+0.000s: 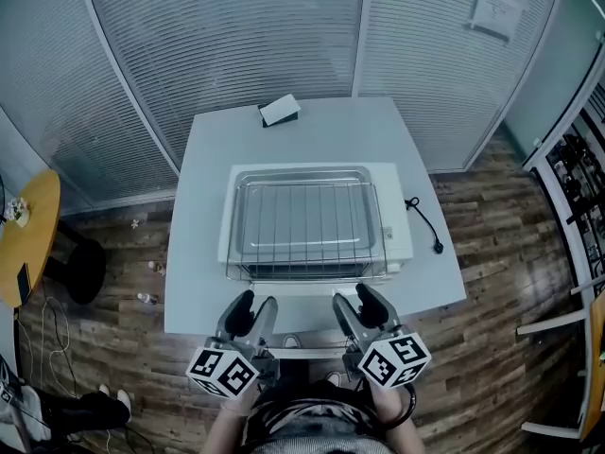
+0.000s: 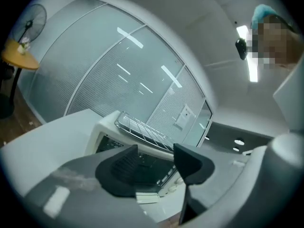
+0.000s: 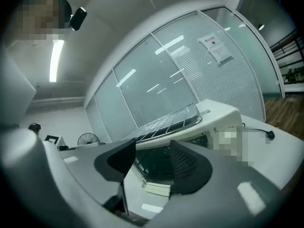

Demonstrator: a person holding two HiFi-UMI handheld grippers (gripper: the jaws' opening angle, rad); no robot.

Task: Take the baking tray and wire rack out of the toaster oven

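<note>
wire rack point(image 1: 304, 220) and baking tray point(image 1: 239, 185) laid atop toaster oven point(image 1: 397, 227), centre frame, left gripper point(image 1: 253, 305) and right gripper point(image 1: 357, 298) held below, apart from them, jaws spread, empty

- The far side of the room is closed off by glass partition walls point(image 1: 227, 36) fitted with pale horizontal blinds and split by slim white frames.
- A printed paper notice point(image 1: 501, 3) is fixed to the right-hand glass panel.
- The floor point(image 1: 492, 253) is laid in dark wood-look planks.
- A white square table point(image 1: 203, 159) is set close to the partitions.
- A round yellow side table point(image 1: 38, 225) is placed at the left, with a dark round seat or base point(image 1: 85, 268) just beside it.
- A standing fan point(image 2: 33, 18) is seen near the yellow table.
- Dark shelving point(image 1: 577, 187) is partly seen at the right edge.
- The white ceiling is lit by long strip lights point(image 3: 56, 61).
</note>
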